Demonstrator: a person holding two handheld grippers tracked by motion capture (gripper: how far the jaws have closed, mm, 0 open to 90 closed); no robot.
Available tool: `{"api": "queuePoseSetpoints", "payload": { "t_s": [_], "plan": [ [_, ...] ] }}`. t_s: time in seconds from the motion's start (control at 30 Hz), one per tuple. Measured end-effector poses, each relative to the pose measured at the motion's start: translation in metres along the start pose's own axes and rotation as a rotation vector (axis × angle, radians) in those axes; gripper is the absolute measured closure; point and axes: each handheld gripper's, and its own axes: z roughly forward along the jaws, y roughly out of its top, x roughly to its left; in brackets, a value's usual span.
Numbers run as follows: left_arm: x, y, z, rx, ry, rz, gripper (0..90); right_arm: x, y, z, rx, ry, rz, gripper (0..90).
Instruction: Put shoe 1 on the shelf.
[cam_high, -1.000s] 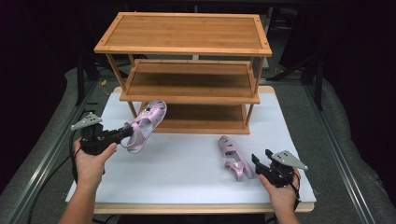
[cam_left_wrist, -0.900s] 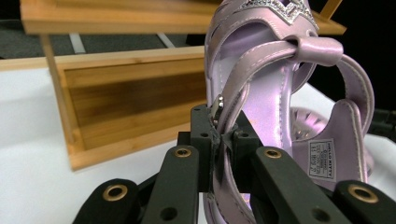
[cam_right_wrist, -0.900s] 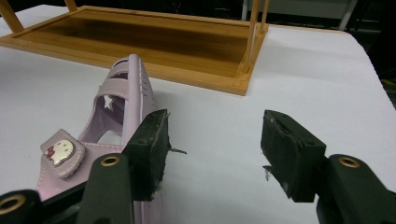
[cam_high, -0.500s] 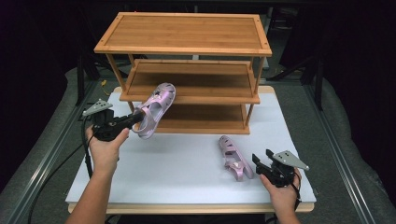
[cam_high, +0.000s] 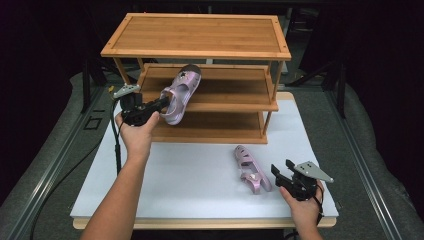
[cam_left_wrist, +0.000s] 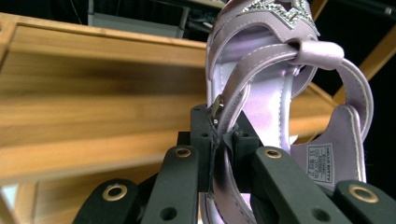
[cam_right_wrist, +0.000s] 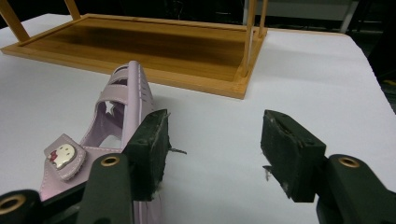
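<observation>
A white table carries a wooden rack with 3 shelves, standing toward its far side. 1 pink sandal lies flat on the bare tabletop in front of the rack, near the right front corner.

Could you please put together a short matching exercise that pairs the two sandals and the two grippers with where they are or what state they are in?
Things:
1. raised sandal
2. second sandal
3. left gripper
4. right gripper

States:
A. open, jaws apart above the white table
B. lying on the white table in front of the wooden rack
C. shut on a strap
D. held up in front of the rack's middle shelf

Pairs: 1-D, 2-B, 3-C, 4-A
</observation>
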Motion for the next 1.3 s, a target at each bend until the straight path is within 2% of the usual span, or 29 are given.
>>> {"api": "queuePoseSetpoints", "payload": {
  "t_s": [0.23,0.4,0.6,0.63,0.97,1.07,1.17,1.3],
  "plan": [
    [-0.005,0.008,0.023,-0.013,0.037,-0.039,83.2,-0.002,0.0,-0.001,0.005,0.005,0.008,41.6],
    [-0.004,0.01,0.036,-0.027,0.071,-0.07,83.2,-0.003,0.001,-0.003,-0.017,0.005,0.021,41.6],
    [0.001,0.01,0.047,-0.035,0.093,-0.115,83.1,-0.004,0.001,-0.004,-0.019,0.015,0.031,41.6],
    [0.001,0.009,0.051,-0.039,0.111,-0.124,83.1,-0.004,0.001,-0.004,-0.019,0.015,0.031,41.6],
    [0.005,0.007,0.063,-0.056,0.148,-0.153,82.4,-0.006,0.0,-0.002,-0.012,0.018,0.041,41.6],
    [0.006,0.007,0.064,-0.06,0.138,-0.186,81.8,-0.006,-0.001,-0.002,-0.024,0.017,0.044,41.6],
    [0.004,0.009,0.066,-0.059,0.133,-0.178,81.4,-0.006,-0.001,-0.002,-0.023,0.019,0.045,41.6],
    [0.004,0.011,0.07,-0.052,0.106,-0.202,78.3,-0.007,-0.001,-0.002,-0.02,0.02,0.052,41.6]
  ]
}}
